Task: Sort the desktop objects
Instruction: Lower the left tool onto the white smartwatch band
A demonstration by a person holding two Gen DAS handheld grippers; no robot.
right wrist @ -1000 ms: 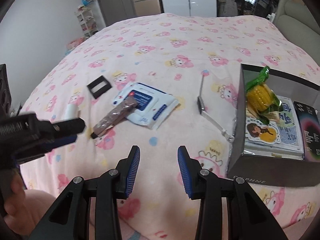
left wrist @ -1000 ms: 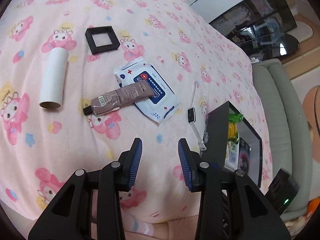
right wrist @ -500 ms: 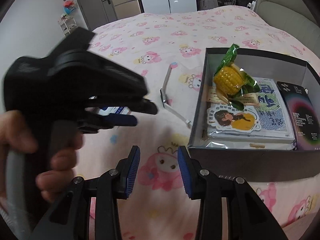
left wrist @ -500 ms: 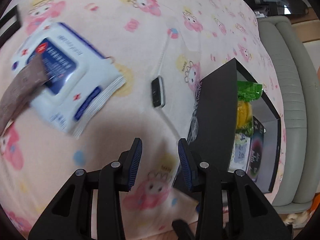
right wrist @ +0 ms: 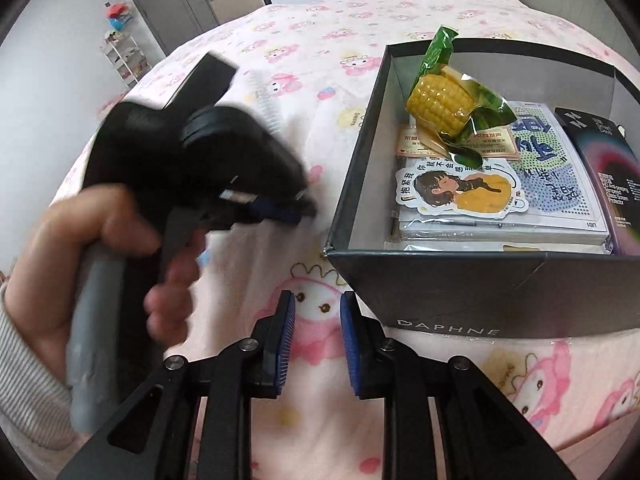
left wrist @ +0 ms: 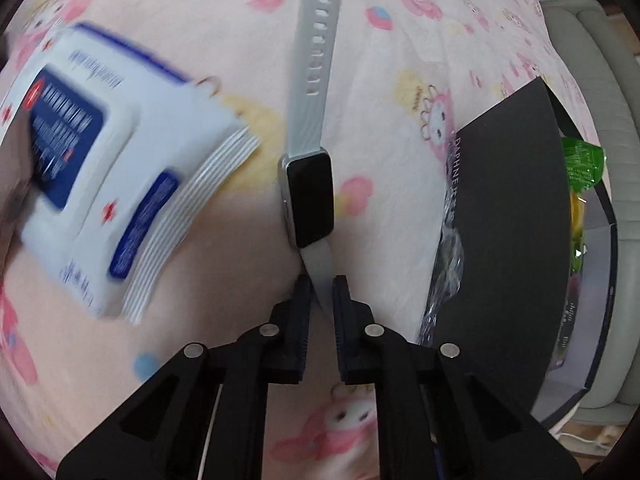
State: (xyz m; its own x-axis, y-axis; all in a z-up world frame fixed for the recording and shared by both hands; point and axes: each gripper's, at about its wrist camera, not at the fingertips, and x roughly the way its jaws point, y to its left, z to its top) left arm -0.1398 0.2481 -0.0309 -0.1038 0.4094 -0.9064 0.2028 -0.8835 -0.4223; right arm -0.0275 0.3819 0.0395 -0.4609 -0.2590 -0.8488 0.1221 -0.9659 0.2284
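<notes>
A smart watch (left wrist: pixel 310 196) with a black face and a pale grey strap lies on the pink cartoon-print blanket (left wrist: pixel 400 60). My left gripper (left wrist: pixel 321 284) points steeply down and is shut on the near end of the strap. In the right wrist view the left gripper (right wrist: pixel 298 210) shows blurred, held by a hand (right wrist: pixel 80 248), just left of the dark grey box (right wrist: pixel 460 292). My right gripper (right wrist: pixel 317 300) hovers over the blanket by the box's near left corner; its jaws are closing with nothing between them.
A white and blue wipes pack (left wrist: pixel 108 184) lies left of the watch. The box (left wrist: pixel 504 220) stands to the right, holding a packed corn cob (right wrist: pixel 444 100), sticker sheets (right wrist: pixel 460 188) and a black packet (right wrist: pixel 612 168). A grey sofa (left wrist: pixel 600 60) runs behind the bed.
My left gripper dropped down onto the watch and shut on its strap. The right gripper's jaws narrowed and it moved closer to the box corner.
</notes>
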